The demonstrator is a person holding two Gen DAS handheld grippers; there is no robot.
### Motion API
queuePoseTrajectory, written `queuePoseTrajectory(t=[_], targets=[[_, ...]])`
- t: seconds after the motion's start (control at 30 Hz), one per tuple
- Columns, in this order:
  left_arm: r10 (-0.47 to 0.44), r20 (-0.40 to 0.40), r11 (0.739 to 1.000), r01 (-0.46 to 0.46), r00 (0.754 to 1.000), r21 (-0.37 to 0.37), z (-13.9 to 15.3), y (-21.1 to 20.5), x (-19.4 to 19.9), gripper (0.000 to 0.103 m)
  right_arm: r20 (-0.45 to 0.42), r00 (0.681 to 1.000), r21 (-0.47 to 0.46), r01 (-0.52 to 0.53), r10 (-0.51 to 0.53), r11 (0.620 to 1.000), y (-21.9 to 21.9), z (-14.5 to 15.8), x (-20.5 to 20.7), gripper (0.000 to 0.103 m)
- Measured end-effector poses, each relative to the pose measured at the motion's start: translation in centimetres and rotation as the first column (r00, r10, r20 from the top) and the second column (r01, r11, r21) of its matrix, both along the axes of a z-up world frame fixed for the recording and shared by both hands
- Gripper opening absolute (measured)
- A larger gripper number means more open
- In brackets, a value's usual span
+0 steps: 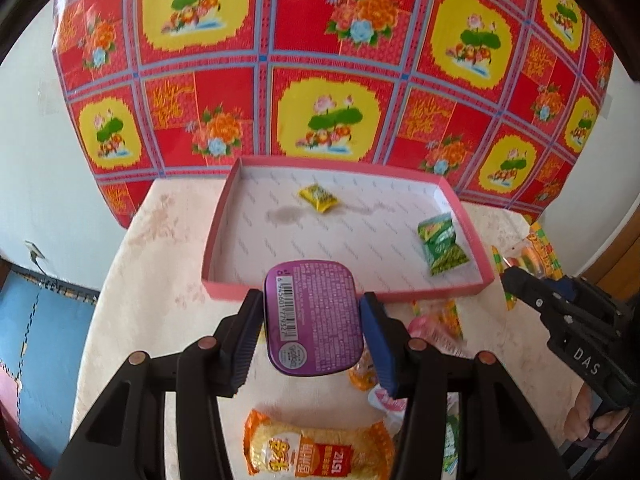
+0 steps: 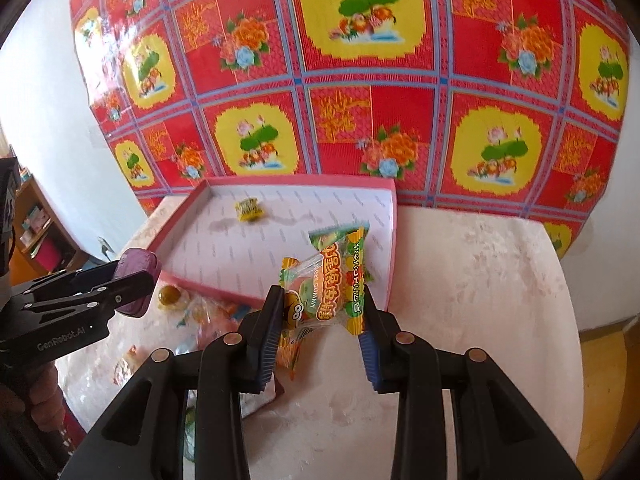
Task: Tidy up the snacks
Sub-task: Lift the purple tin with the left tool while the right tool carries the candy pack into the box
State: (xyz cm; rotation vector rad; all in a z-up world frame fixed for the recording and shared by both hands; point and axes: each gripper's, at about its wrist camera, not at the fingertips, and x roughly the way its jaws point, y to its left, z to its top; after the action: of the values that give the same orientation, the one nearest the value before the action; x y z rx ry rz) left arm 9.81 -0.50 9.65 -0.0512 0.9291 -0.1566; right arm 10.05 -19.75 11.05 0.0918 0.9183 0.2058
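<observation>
My left gripper (image 1: 313,322) is shut on a purple tin (image 1: 314,316) with a barcode, held above the table just in front of the pink tray (image 1: 224,216). The same tin (image 2: 138,270) shows at the left of the right wrist view. My right gripper (image 2: 322,320) is shut on a clear gummy packet (image 2: 324,292) printed in orange and green, lifted near the tray's right front corner (image 2: 390,280). That packet (image 1: 532,252) also appears at the right of the left wrist view. Inside the tray lie a small yellow packet (image 1: 318,197) and a green packet (image 1: 442,248).
Loose snacks lie on the pale tablecloth (image 2: 480,280) in front of the tray: an orange noodle-snack bag (image 1: 316,448), wrapped candies (image 2: 172,296) and small packets (image 1: 440,320). A red and yellow floral sheet (image 1: 320,60) hangs behind the table. Blue floor mats (image 1: 44,340) lie to the left.
</observation>
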Motion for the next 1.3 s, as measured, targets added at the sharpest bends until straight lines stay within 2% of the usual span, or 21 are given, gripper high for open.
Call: queuePoseTrajectory(t=[0.37, 0.53, 1.3], targets=[[-0.031, 0.058, 0.999, 0.03, 0.998, 0.016, 2.0, -1.0, 1.9, 0.052, 0.054, 0.999, 0.005, -0.009, 0.009, 1.0, 0.4, 2.2, 2.7, 0.036], [-0.035, 0.068, 0.999, 0.034, 0.997, 0.025, 1.6, -1.3, 3.3, 0.052, 0.059, 0.998, 0.017, 0.002, -0.003, 1.0, 0.5, 2.1, 4.1, 0.036], [-0.017, -0.034, 1.0, 0.018, 0.999, 0.02, -4.0, -1.6, 7.4, 0.052, -0.031, 0.999, 0.039, 0.025, -0.024, 0.999, -0.1, -3.6, 9.9, 0.036]])
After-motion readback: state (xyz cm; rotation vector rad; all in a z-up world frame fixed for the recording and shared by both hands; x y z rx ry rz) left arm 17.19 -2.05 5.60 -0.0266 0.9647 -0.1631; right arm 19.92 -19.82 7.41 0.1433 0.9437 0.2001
